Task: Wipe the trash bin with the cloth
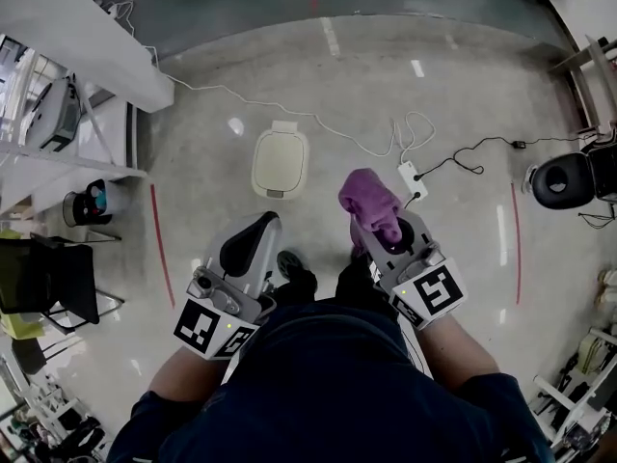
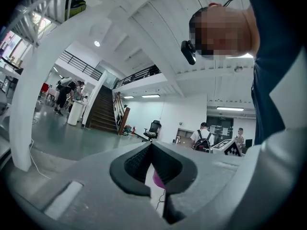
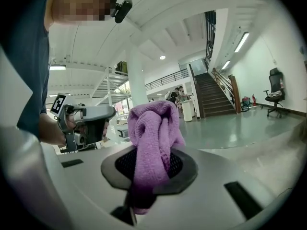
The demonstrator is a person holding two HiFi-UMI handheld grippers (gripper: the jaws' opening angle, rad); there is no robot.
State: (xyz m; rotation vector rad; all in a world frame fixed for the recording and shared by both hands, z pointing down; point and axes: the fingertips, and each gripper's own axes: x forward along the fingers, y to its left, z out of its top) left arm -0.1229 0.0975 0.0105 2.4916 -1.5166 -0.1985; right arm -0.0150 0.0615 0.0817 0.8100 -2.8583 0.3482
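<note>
Because both grippers are raised close to my torso and pointed forward and up rather than down at the work, I judge that wiping is not yet under way and that this is a carrying posture. The right gripper (image 3: 151,169) has its jaws clamped on the purple cloth (image 3: 153,128). The cloth is bunched into a knot-like wad that stands up above the pads, with a short tail hanging below them. Gripped this way, a thick pad of fabric is presented ahead of the jaws, which suits pressing it against a surface. The left gripper (image 2: 151,163) has its jaws brought together with nothing between them. It is held just beside the right one and is free to steady the target if required. The trash bin (image 1: 280,162) stands on the polished floor (image 1: 463,75) ahead of me, well apart from both grippers. It is cream-coloured with its lid closed, so the lid is the first surface available to the cloth. To its right lies a white power strip (image 1: 412,181) with a cable (image 1: 289,114) trailing behind the bin. I judge that any step forward should stay clear of this cable. A black office chair (image 1: 564,181) stands farther off at the right edge.
</note>
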